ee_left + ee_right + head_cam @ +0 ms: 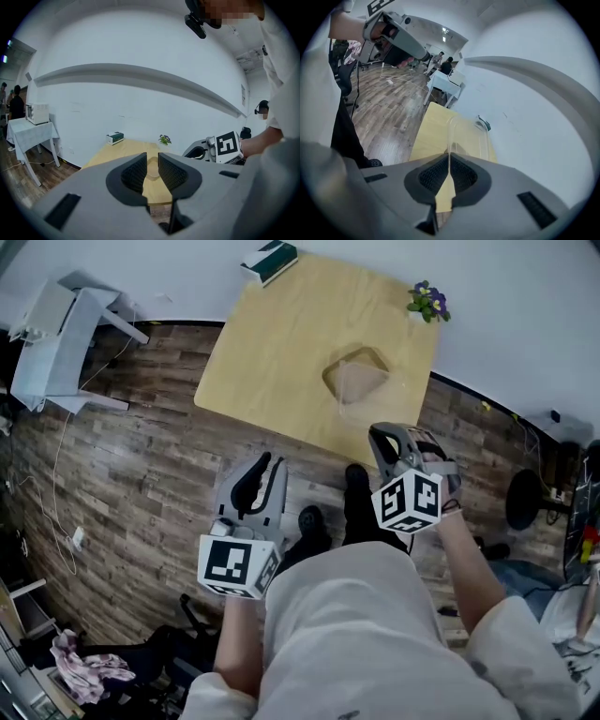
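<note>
The clear plastic tub (468, 136) sits over the near half of the wooden surface (272, 343), one thin wall pinched in the right tongs (449, 176) — likely a rim grip to carry it level. The left tongs (151, 171) hang spread and empty, short of the near edge — a box (270, 259) and potted flowers (428, 301) stand at the far corners, with open room between

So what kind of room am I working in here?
Likely an office or lab workroom: a light wooden table against a white wall, a wood-plank floor, and a white side table carrying a microwave-like box.
</note>
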Motion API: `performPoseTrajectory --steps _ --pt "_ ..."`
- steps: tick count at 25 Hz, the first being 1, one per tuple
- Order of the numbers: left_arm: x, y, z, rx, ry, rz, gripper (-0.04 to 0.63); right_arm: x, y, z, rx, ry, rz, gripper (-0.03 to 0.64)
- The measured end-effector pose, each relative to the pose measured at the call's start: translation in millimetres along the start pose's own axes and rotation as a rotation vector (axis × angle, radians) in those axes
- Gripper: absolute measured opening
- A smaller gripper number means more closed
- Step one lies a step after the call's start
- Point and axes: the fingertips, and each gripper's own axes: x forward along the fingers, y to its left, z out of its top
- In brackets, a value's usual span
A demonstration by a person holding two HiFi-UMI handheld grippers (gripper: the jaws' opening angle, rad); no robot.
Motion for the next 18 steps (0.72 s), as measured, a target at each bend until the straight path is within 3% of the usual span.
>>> performPoseTrajectory --steps 10,18 --pt "-13 -11 12 0.068 -0.036 -0.129 0.074 -42 7 32 0.141 -0.037 -0.098 0.012" --pt "-22 -24 22 0.112 -0.065 -0.211 0.074 -76 8 63 0.308 -0.131 -0.158 0.012"
